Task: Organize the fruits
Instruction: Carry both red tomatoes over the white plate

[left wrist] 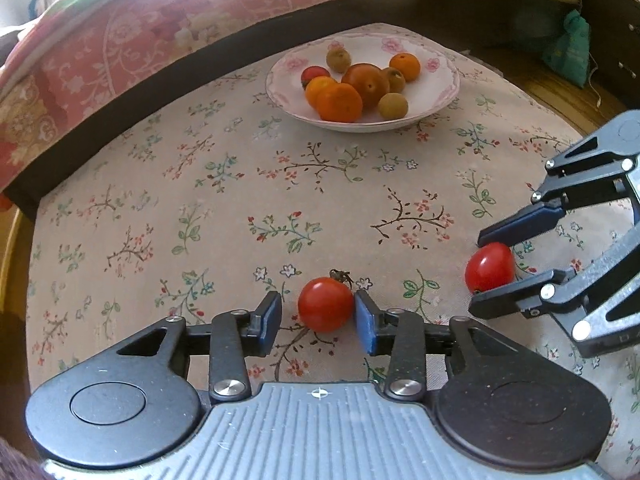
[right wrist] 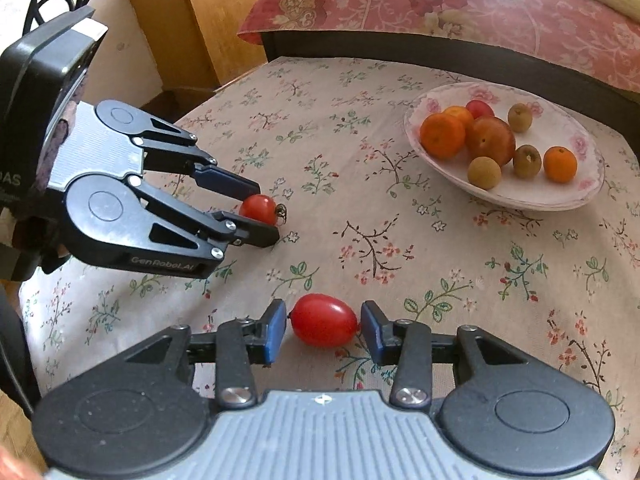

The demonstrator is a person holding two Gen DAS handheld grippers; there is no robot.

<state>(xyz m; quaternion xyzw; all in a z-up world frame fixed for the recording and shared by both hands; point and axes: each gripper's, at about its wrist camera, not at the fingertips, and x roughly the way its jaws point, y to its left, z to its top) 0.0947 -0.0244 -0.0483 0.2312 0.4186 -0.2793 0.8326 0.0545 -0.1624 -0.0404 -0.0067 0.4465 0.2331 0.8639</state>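
Observation:
A round red tomato with a dry stem lies on the flowered tablecloth between the pads of my left gripper. The jaws are open, with a visible gap on the left side of the fruit. The right wrist view shows that same gripper around the round tomato. An oval red tomato lies on the cloth between the pads of my right gripper, which is open with slim gaps on both sides. In the left wrist view the right gripper straddles the oval tomato.
A white floral plate at the far side of the table holds several oranges, small brown fruits and a red one. A bed with a pink quilt runs behind the table. A wooden cabinet stands far left, a green pouch far right.

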